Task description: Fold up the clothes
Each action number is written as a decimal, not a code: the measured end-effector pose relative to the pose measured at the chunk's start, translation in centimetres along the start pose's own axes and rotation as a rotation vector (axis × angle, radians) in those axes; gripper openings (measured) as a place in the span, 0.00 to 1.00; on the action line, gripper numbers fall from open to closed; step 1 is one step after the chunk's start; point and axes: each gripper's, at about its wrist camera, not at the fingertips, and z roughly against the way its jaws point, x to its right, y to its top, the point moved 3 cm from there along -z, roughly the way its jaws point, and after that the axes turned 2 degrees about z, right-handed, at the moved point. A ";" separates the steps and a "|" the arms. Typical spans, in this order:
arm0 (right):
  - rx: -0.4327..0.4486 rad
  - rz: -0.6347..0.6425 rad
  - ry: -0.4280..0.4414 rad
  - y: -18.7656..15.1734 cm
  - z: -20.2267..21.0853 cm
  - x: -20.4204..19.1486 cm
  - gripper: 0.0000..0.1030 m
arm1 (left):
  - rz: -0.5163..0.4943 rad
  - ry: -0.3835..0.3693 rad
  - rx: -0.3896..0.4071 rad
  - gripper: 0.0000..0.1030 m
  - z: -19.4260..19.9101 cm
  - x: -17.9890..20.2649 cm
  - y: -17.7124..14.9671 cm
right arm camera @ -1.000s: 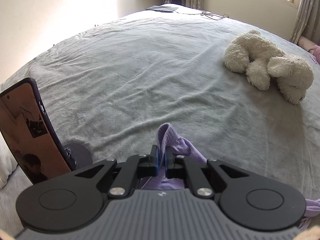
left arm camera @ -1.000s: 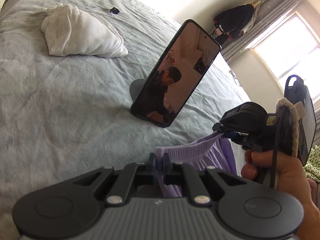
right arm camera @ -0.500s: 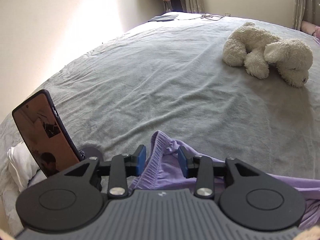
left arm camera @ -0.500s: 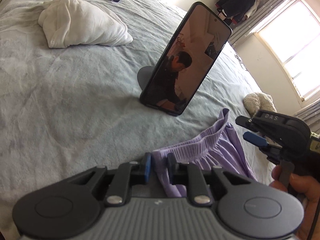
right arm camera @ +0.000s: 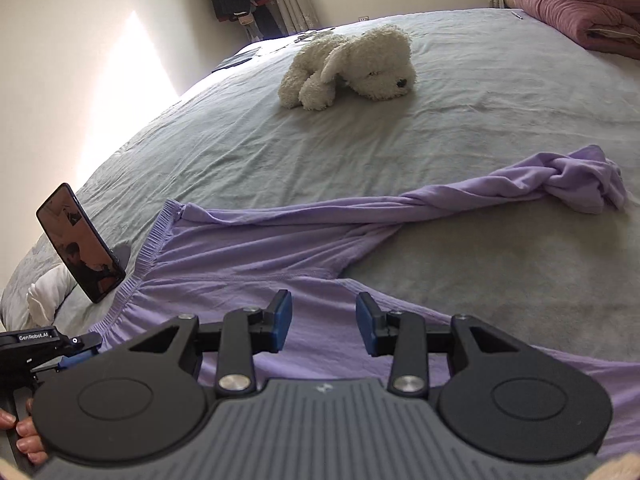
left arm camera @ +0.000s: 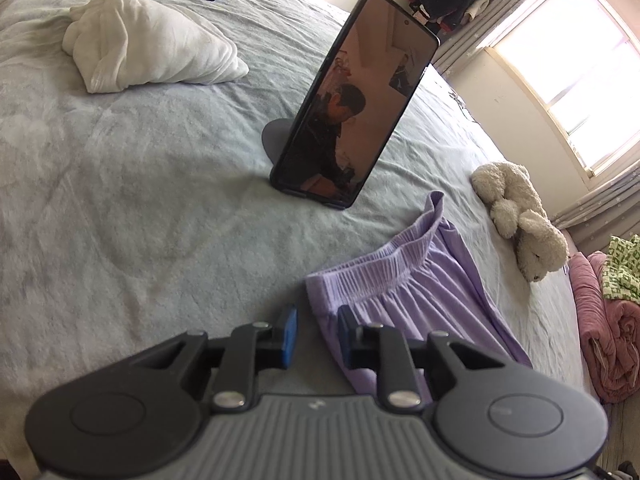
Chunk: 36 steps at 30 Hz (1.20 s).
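The lilac knit trousers (right arm camera: 256, 256) lie spread flat on the grey bed (right arm camera: 460, 92), one leg bunched at its far end. Left gripper (left arm camera: 316, 334): fingers released, straddling the waistband corner without pressing it. Right gripper (right arm camera: 323, 326): fingers released above the fabric, grasping nothing.

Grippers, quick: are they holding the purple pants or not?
Left gripper: open, holding nothing; purple pants corner between its jaws.
Right gripper: open, empty, above the pants.
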 end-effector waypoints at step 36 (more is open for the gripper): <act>0.039 0.598 0.108 -8.8 5.9 0.2 0.50 | -0.037 -0.069 -0.061 0.23 -0.1 0.0 -0.5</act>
